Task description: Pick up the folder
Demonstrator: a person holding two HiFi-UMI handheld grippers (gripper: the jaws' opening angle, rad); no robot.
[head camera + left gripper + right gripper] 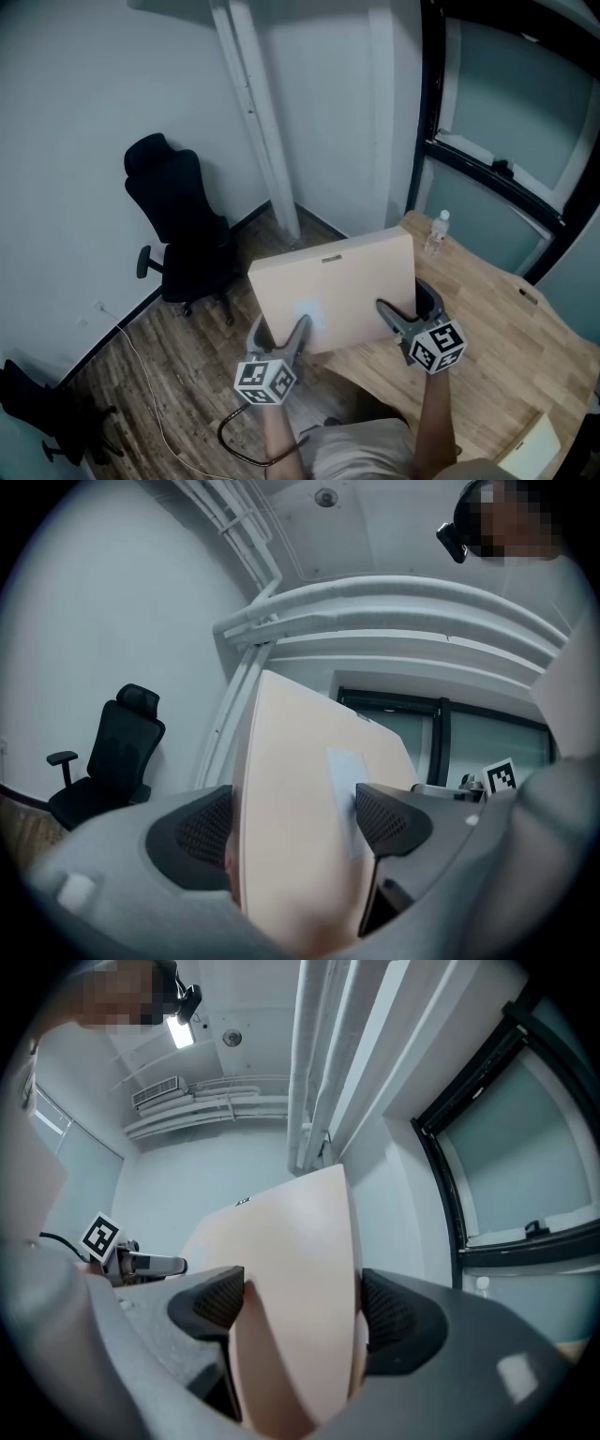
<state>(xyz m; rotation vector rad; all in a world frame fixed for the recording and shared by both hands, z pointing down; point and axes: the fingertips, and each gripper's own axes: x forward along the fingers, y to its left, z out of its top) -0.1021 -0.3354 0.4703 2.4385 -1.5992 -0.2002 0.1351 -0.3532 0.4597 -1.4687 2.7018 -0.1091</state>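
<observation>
A thick beige folder (337, 286) is held up in the air, tilted, above the near-left edge of the table. My left gripper (279, 330) is shut on its lower left corner and my right gripper (411, 305) is shut on its lower right corner. In the left gripper view the folder (291, 799) stands edge-on between the two dark pads of the left gripper (295, 822). The right gripper view shows the folder (300, 1241) filling the gap of the right gripper (302, 1307), both pads against it. A small metal label holder sits at its top edge.
A wooden table (506, 347) lies at the right with a small water bottle (436, 230) at its far corner. A black office chair (183, 225) stands on the wood floor to the left. A white pillar (262, 122) rises behind, and a cable (141, 375) runs along the floor.
</observation>
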